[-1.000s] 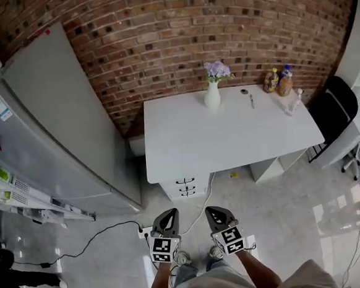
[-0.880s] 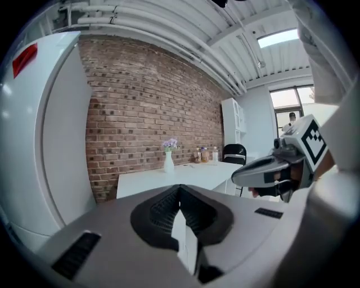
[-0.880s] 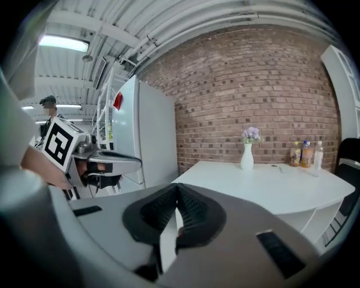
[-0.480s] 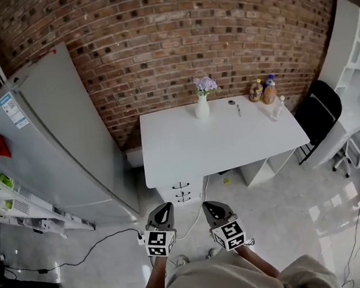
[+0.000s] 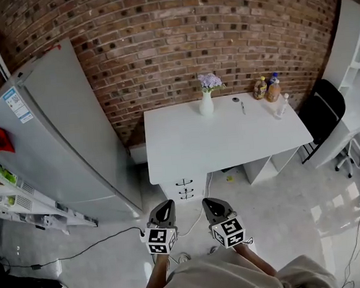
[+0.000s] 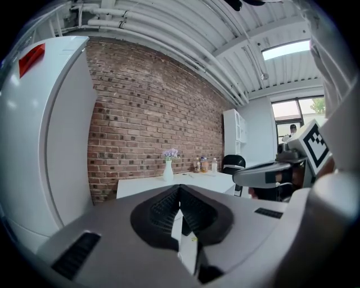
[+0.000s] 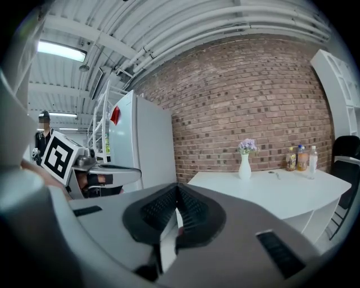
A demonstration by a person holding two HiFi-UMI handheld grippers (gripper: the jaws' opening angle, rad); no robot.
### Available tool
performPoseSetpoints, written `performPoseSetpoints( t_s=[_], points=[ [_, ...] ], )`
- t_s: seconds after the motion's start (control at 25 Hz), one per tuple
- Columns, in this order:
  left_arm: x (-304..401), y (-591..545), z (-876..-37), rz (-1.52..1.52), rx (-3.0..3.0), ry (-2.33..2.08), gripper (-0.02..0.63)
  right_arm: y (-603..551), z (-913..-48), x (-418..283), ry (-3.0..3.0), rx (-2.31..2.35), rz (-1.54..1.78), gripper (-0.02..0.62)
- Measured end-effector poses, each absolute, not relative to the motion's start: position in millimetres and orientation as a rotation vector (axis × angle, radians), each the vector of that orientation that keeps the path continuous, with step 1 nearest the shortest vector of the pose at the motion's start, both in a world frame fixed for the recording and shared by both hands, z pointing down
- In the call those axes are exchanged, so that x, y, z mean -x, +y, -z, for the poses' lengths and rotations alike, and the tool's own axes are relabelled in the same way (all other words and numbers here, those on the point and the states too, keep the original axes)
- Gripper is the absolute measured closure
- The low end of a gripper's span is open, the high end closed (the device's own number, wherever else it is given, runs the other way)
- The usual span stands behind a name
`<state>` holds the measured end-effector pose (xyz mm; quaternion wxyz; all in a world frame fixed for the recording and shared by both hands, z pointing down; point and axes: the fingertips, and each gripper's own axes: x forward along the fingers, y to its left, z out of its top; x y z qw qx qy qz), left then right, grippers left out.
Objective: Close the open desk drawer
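A white desk [image 5: 223, 140] stands against the brick wall. Under its left part is a white drawer unit [image 5: 185, 188] with three dark handles; from here I cannot tell which drawer stands open. My left gripper [image 5: 165, 205] and right gripper [image 5: 208, 202] hover side by side above the floor, well short of the drawers and pointing at them. Both are shut with nothing between the jaws. In the left gripper view the left gripper [image 6: 180, 189] has its pads together, with the desk [image 6: 169, 183] beyond. The right gripper [image 7: 178, 189] is likewise shut.
A tall grey fridge [image 5: 68, 136] stands left of the desk. On the desk are a vase of purple flowers [image 5: 206, 101] and bottles [image 5: 267, 88]. A black chair [image 5: 326, 107] sits at the right. A power strip and cable [image 5: 141, 234] lie on the floor near my left gripper.
Both grippers have risen a little, still shut and side by side. The head view has shifted, so the desk sits slightly differently in frame.
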<state>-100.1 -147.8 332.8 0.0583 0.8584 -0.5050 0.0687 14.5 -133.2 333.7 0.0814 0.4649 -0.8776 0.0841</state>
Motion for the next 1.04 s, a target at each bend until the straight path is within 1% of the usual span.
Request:
performPoseSetpoints(
  t_s=[0.2, 1.04],
  points=[
    [102, -148, -329, -0.179, -2.590, -1.541, 0.594, -135, -330, -9, -2.627, -1.364, -0.221, 0.578],
    [92, -144, -341, -0.220, -2.577, -1.510, 0.594, -139, -338, -9, -2.616, -1.348, -0.242, 0.580]
  ],
)
